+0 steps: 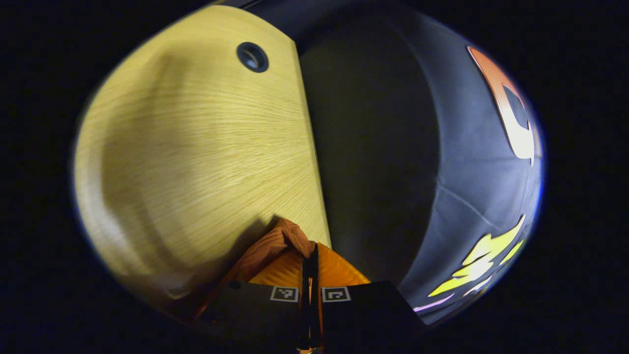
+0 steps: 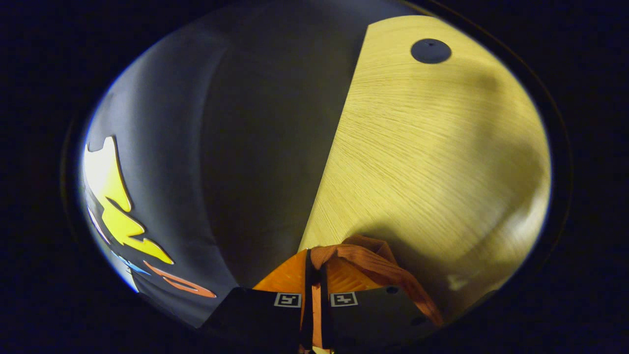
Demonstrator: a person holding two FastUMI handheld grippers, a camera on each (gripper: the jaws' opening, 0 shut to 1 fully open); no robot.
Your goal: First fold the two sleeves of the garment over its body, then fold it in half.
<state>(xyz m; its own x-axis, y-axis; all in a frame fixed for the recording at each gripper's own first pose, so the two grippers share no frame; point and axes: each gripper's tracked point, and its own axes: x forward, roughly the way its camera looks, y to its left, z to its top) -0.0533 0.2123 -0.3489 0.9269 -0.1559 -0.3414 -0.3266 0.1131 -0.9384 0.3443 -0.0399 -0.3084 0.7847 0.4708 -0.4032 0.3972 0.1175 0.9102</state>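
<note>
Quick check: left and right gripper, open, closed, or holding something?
Left gripper: closed, pinching a fold of the orange garment over the wooden table.
Right gripper: closed, also pinching the orange garment.

Wooden table, round grommet
</note>
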